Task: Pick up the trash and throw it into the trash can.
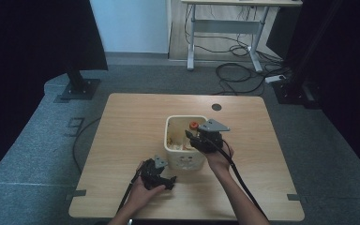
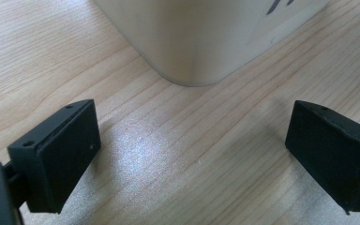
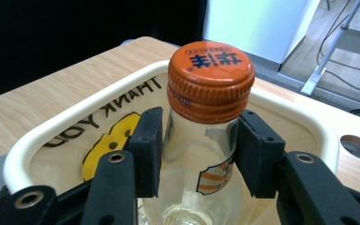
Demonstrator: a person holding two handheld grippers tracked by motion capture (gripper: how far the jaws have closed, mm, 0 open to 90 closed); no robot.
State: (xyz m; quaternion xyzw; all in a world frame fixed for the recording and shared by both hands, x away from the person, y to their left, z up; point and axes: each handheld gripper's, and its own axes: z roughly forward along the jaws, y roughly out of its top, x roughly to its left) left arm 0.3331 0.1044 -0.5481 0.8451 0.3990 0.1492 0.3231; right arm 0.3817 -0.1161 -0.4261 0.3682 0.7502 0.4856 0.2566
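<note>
Black pads of the right tongs (image 3: 199, 145) sit on either side of a clear glass bottle (image 3: 201, 168), pressed to its neck just under the orange cap (image 3: 211, 79), so they are clamped on it. From the right gripper view you can read dark characters stamped on the cap, a striped label lower on the glass, and, inside the cream bin (image 3: 65, 122) around it, a board printed "THANK YOU" with a yellow figure; from the high view the bottle is no more than an orange dot (image 1: 193, 124) at the bin's far side, under the right tongs (image 1: 198, 139) and their grey plate. That high view gives the layout instead: the bin (image 1: 183, 161) stands near the middle of the surface (image 1: 131, 117), with bare wood on every side, widest to the left and far side, and a round hole (image 1: 216, 107) near the far edge. The left tongs (image 1: 171, 182) lie low on the wood just in front of the bin's near-left corner, held in the left hand (image 1: 143, 191). Their own view shows the left tongs (image 2: 192, 150) spread wide with nothing between them, bare wood (image 2: 168, 154) below, and the bin's rounded corner (image 2: 192, 42) close ahead, not touching either pad. Beyond the surface, grey carpet, cables and another desk's legs fill the room.
</note>
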